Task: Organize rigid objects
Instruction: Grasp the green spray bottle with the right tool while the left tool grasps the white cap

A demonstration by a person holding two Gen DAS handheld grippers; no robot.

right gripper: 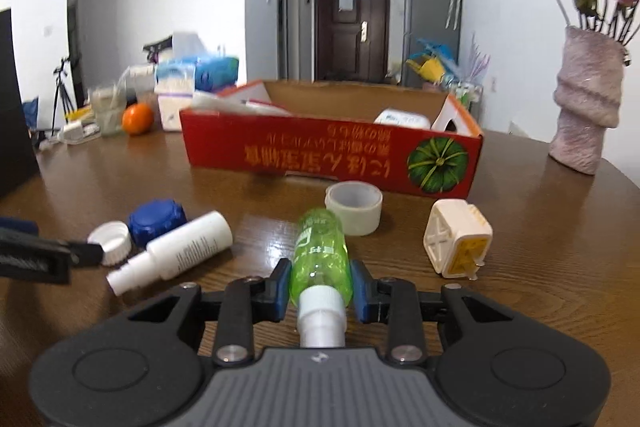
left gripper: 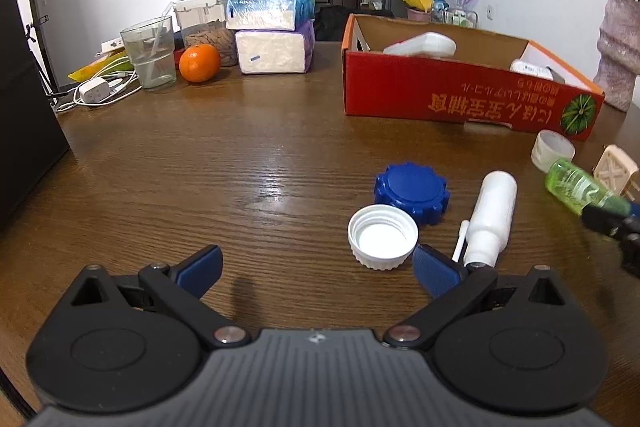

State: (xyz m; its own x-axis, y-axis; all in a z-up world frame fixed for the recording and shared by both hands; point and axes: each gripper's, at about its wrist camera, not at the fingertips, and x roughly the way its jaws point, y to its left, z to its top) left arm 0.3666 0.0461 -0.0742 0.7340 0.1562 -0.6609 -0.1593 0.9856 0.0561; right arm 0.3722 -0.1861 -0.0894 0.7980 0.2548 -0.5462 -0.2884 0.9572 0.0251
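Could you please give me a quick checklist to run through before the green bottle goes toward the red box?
1. Right tongs shut on the green bottle: ok, a pad presses on each side.
2. Grip placement: cannot tell if secure; the pads sit near the white cap end and most of the body sticks out forward.
3. Path to the red box: not ok straight ahead, the tape roll lies between.
4. Room in the box: ok, bare cardboard shows between the white items.
5. Left tongs out of the way: ok, open and empty, off to the side by the white cap.
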